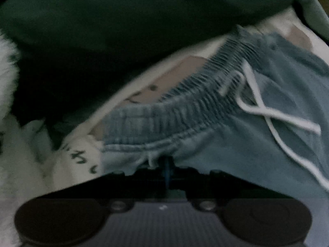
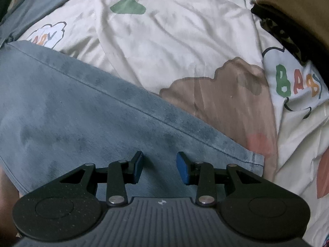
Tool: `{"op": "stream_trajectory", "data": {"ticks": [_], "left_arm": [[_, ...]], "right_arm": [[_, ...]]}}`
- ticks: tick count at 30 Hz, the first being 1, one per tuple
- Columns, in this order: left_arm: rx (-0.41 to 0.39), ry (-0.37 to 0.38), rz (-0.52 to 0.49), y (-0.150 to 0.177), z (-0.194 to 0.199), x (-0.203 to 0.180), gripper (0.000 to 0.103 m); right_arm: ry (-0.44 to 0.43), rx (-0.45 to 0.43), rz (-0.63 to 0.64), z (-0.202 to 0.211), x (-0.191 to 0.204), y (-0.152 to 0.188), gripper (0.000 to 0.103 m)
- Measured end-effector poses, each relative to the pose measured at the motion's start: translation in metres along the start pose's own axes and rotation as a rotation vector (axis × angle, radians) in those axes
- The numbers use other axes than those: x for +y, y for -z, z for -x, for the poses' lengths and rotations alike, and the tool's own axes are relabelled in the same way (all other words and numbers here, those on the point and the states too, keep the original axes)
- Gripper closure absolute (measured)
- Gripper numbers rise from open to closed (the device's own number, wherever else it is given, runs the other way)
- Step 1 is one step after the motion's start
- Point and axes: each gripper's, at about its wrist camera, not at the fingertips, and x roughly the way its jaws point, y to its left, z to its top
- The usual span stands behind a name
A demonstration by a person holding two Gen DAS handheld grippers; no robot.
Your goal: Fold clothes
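The right gripper (image 2: 160, 167) has a grey ribbed body with a small white emblem at its front edge. On each side of that emblem sits a black, speckled round lobe with an embossed circle. Black linkage bars with silver pivot screws run forward from the lobes to two blue pads (image 2: 183, 167). The left gripper (image 1: 167, 168) shows the same shapes, dim and blurred.

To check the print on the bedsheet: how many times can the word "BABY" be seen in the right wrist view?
2. One "BABY" cloud is at the right edge of the bedsheet; the other "BABY" is upper left, just above the jeans. More may be hidden beneath the jeans.
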Motion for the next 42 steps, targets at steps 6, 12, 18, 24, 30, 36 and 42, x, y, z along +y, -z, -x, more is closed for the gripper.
{"op": "stream_trajectory", "data": {"ticks": [6, 12, 18, 24, 30, 36, 42], "left_arm": [[0.001, 0.099, -0.065, -0.012, 0.041, -0.021, 0.058], [-0.055, 0.248, -0.099, -0.035, 0.06, -0.066, 0.051], [-0.057, 0.323, -0.098, -0.056, 0.042, -0.125, 0.052], [-0.041, 0.351, -0.161, -0.068, 0.018, -0.168, 0.058], [-0.02, 0.308, -0.238, -0.072, -0.007, -0.191, 0.069], [-0.058, 0.269, -0.246, -0.095, -0.024, -0.191, 0.065], [-0.071, 0.236, -0.161, -0.138, -0.025, -0.17, 0.079]], "right_arm": [[-0.013, 0.001, -0.011, 0.0, -0.006, 0.004, 0.061], [-0.018, 0.002, -0.012, -0.003, -0.009, 0.007, 0.06], [-0.018, 0.009, -0.004, -0.003, -0.01, 0.009, 0.06], [-0.019, 0.014, 0.012, -0.004, -0.011, 0.01, 0.06], [-0.014, 0.019, 0.008, -0.004, -0.011, 0.005, 0.059], [-0.007, 0.027, 0.006, -0.004, -0.009, 0.002, 0.056], [-0.009, 0.04, 0.008, -0.006, -0.007, -0.002, 0.048]]}}
